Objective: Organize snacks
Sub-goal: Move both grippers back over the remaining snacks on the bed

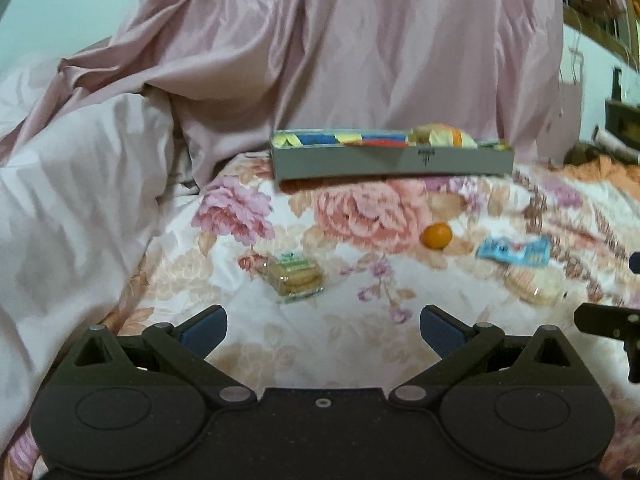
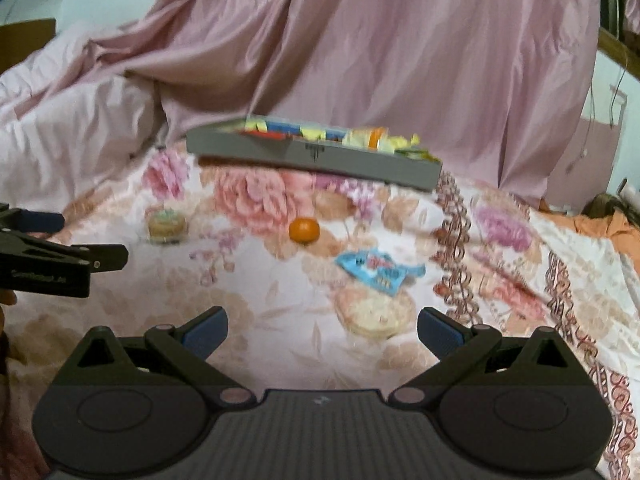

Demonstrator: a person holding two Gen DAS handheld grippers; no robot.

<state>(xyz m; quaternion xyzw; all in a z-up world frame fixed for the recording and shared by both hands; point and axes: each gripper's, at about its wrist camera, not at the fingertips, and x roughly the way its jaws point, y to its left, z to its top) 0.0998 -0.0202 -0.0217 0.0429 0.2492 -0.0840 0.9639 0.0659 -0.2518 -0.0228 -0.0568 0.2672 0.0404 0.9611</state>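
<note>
On the flowered bed (image 1: 340, 344) lie four loose snacks: one orange (image 1: 436, 235), one blue packet (image 1: 514, 251), and two clear cracker packs, one at left (image 1: 294, 276) and one below the blue packet (image 1: 534, 285). One grey box (image 1: 392, 159) of snacks sits behind them. Left tongs (image 1: 323, 330) and right tongs (image 2: 322, 330) both stand apart, empty.

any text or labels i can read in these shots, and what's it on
None can be read.
Grey box: a dark emblem on its front wall, too blurred to read.
Blue packet: printed markings, blurred.
Green-labelled biscuit pack: label print too small and blurred.
Left gripper: faint lettering on its side, seen from the right wrist, unreadable.
Orange and clear biscuit pack: no text visible.
</note>
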